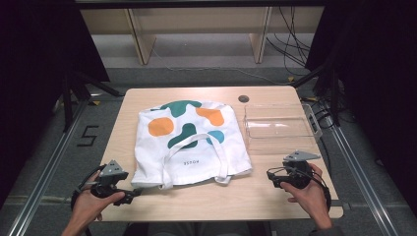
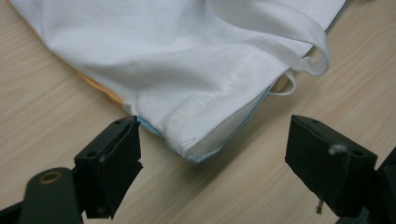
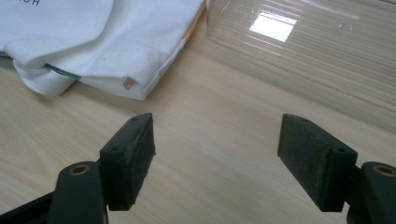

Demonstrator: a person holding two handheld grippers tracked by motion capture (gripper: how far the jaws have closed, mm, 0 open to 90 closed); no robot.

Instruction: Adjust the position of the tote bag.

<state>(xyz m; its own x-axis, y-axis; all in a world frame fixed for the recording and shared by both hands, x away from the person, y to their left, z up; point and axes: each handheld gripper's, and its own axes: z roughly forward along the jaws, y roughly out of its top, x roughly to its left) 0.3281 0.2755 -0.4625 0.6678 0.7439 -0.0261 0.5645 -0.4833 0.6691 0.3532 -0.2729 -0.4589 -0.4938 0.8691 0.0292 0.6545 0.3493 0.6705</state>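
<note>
The tote bag [image 1: 192,142] is soft, light cloth; it will likely sag and fold when lifted, so a grip at a seamed corner or a handle strap [image 2: 299,28] should hold best. It is white, printed with orange, green and blue patches, and lies flat on the table [image 1: 196,196]. Its near corner sits just ahead of the left gripper [image 2: 212,158], between the spread fingers [image 2: 112,158], untouched. The right gripper [image 3: 215,158] is likewise released and empty; another bag corner lies ahead of its left finger, the clear tray [image 3: 327,56] ahead of its right.

white tote bag [image 1: 192,147], orange, teal blotches
</note>
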